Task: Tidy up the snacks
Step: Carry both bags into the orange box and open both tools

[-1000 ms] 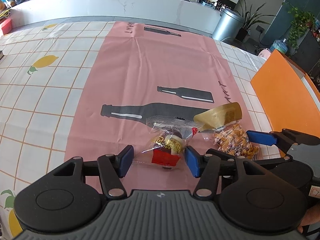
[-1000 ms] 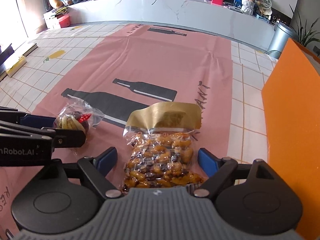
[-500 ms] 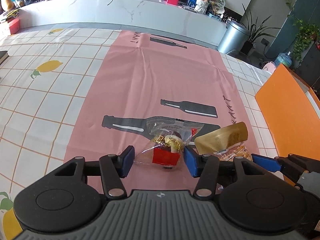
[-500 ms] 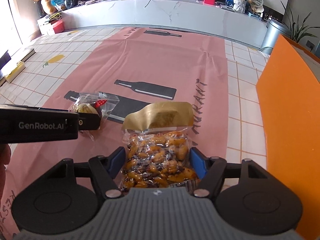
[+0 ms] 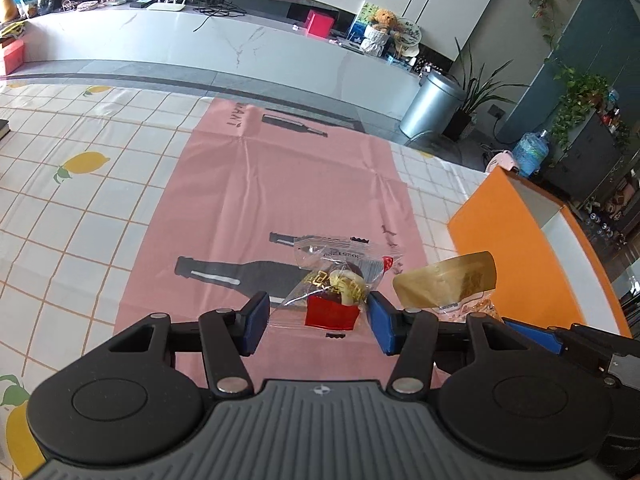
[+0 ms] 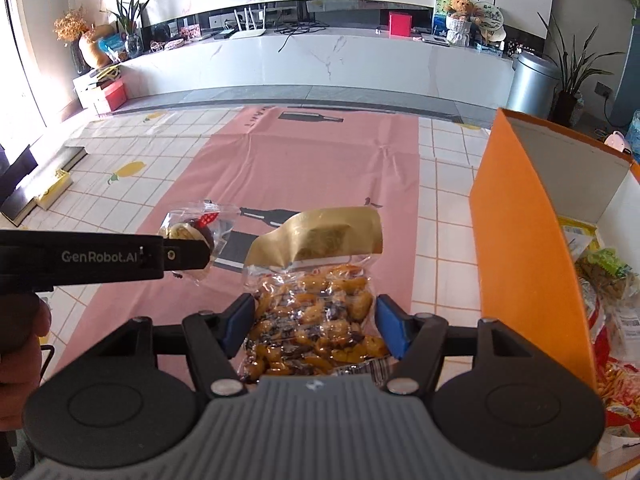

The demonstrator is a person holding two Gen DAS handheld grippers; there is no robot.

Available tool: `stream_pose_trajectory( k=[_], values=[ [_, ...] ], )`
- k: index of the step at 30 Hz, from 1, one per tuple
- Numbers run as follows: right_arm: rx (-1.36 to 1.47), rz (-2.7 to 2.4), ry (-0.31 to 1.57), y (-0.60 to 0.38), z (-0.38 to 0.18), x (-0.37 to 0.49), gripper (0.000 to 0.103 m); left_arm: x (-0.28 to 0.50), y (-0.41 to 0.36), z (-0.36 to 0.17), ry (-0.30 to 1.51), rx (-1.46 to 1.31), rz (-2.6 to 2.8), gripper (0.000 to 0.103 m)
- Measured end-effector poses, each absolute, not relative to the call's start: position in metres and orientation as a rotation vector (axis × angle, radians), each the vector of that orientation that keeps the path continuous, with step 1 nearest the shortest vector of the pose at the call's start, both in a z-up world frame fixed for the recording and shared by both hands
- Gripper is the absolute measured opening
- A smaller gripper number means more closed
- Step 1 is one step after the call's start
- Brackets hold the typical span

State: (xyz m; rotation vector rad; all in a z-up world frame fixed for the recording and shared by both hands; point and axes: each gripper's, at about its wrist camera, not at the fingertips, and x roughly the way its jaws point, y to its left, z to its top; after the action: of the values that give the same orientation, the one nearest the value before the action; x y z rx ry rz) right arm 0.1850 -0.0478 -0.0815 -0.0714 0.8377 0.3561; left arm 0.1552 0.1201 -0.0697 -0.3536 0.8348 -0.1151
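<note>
Two snack packs are held up, one to each claw. The clear wrapper with a red-and-gold sweet [image 5: 334, 296] sits between the blue pads of the left gripper [image 5: 316, 322]; both pads press its crinkled film at the sides, so the claw is clenched on it at about half its spread. From the right wrist view the same wrapper [image 6: 200, 228] pokes out past the tip of the left claw's black finger. It hangs clear of the pink mat [image 5: 280, 184] below the claw.

The gold-topped bag of glazed nuts [image 6: 316, 312] lies between the pads of the right gripper [image 6: 316, 326], whose jaws have just been closing; both pads now bear on the bag's edges, so it is grasped, the gold flap rising ahead of the fingertips and curling over. In the left wrist view that gold flap [image 5: 448, 280] shows just to the right of the left claw's right pad.

One orange box [image 6: 516, 248] stands to the right of the right claw, close by, open at the top, with several more snack packets [image 6: 608, 276] lying inside; their count cannot be told. Both claws sit side by side, the left one just to the left of the right. A hand [image 6: 20, 344] grips the left tool's handle. One checked tablecloth with lemons [image 5: 80, 208] lies under the mat.
</note>
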Motion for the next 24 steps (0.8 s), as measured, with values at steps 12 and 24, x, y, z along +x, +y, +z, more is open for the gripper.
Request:
stream_pose_trajectory(
  k=[12,24],
  values=[
    [-0.052,0.28,0.728,-0.13,-0.005,0.169,0.063,0.156,0.039,-0.008,0.748,-0.273,-0.294,0.061],
    [-0.121,0.172,0.77,-0.215,0.007,0.174,0.063,0.18,-0.056,0.007,0.759,-0.13,-0.41,0.061]
  ],
)
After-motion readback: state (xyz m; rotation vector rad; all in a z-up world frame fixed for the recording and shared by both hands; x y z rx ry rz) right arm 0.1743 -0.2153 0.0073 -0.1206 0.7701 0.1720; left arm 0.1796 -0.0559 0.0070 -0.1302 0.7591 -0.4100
